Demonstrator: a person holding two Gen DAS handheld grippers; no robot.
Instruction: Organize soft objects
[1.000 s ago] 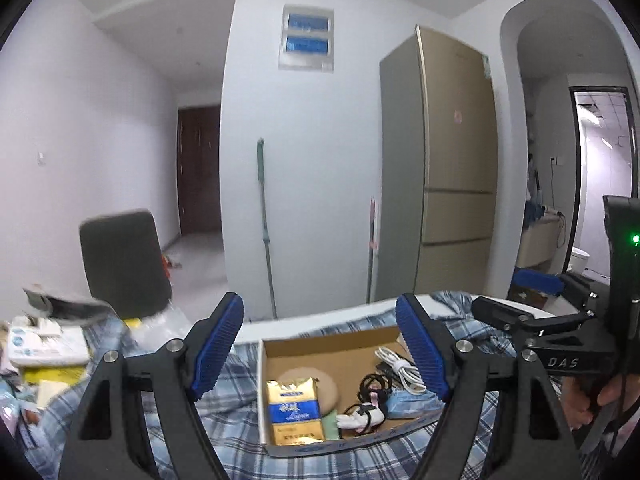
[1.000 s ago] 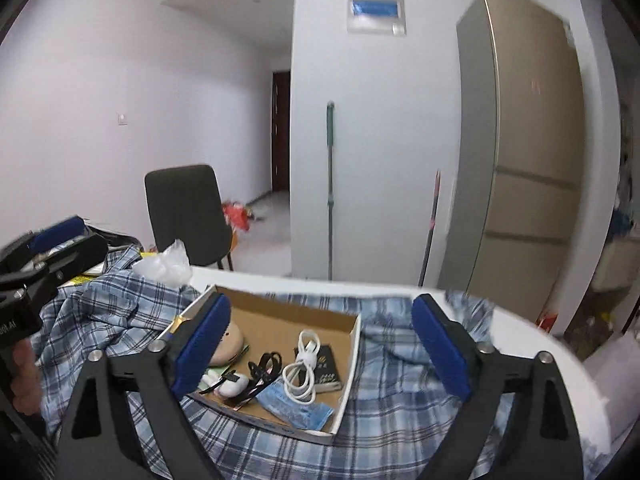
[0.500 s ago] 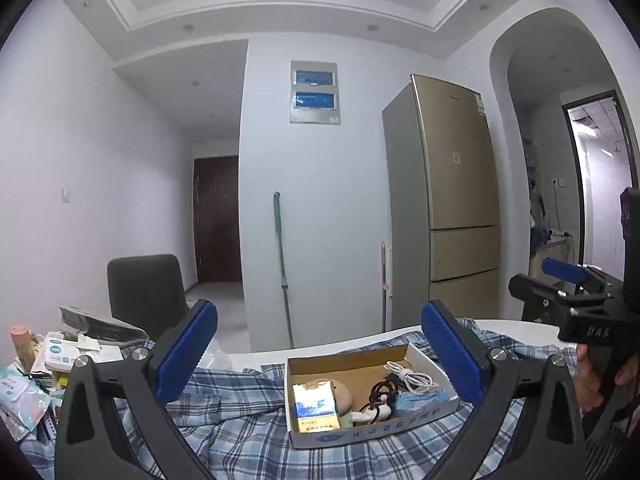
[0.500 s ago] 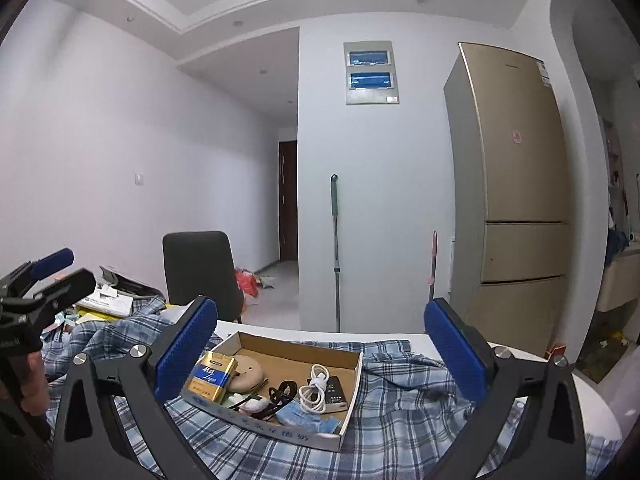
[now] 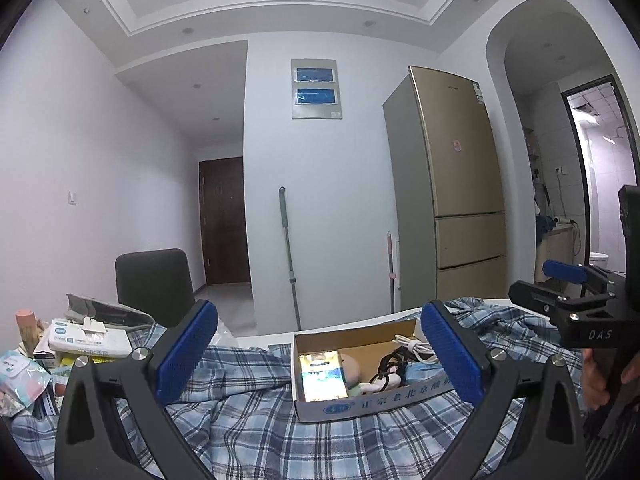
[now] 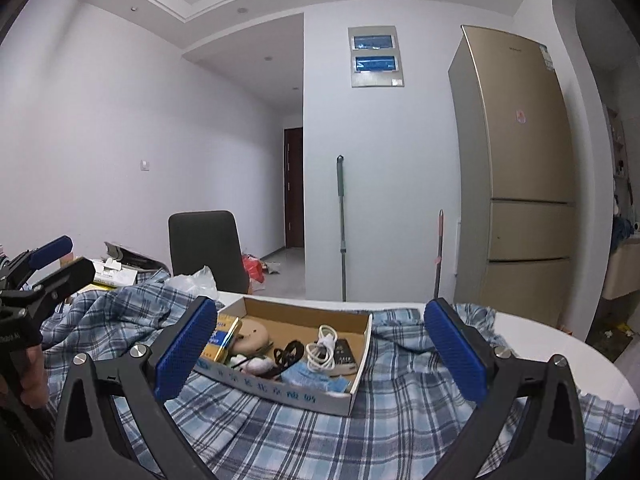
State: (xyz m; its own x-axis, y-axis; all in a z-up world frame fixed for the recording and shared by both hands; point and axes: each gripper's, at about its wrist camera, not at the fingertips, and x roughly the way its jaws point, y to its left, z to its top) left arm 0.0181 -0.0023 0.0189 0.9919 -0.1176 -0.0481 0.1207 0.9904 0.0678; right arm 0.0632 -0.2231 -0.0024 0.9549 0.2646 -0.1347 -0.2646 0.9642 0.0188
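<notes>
A blue-and-white plaid cloth [image 5: 248,420] [image 6: 400,408] lies rumpled over the white table. On it sits an open cardboard box [image 5: 372,400] [image 6: 280,384]. The box holds a yellow-blue pack [image 5: 322,374], a beige round pad [image 6: 250,338], a white cable [image 6: 322,346], a black cable, a blue face mask [image 6: 308,378] and a small white fluffy thing. My left gripper [image 5: 318,336] is open, low over the cloth, with the box beyond its fingers. My right gripper [image 6: 320,332] is open too and faces the box from the right. Neither holds anything.
Tissue packs and packets [image 5: 80,338] pile up at the table's left end. Behind the table stand a dark chair [image 5: 154,284], a mop [image 5: 288,256] against the wall and a gold fridge [image 5: 452,184]. The table's rounded white edge [image 6: 560,348] shows at the right.
Both grippers' jaws have spread wider. Both views have drawn back from the box and tipped up toward level, so the box looks smaller and more of the room shows.
</notes>
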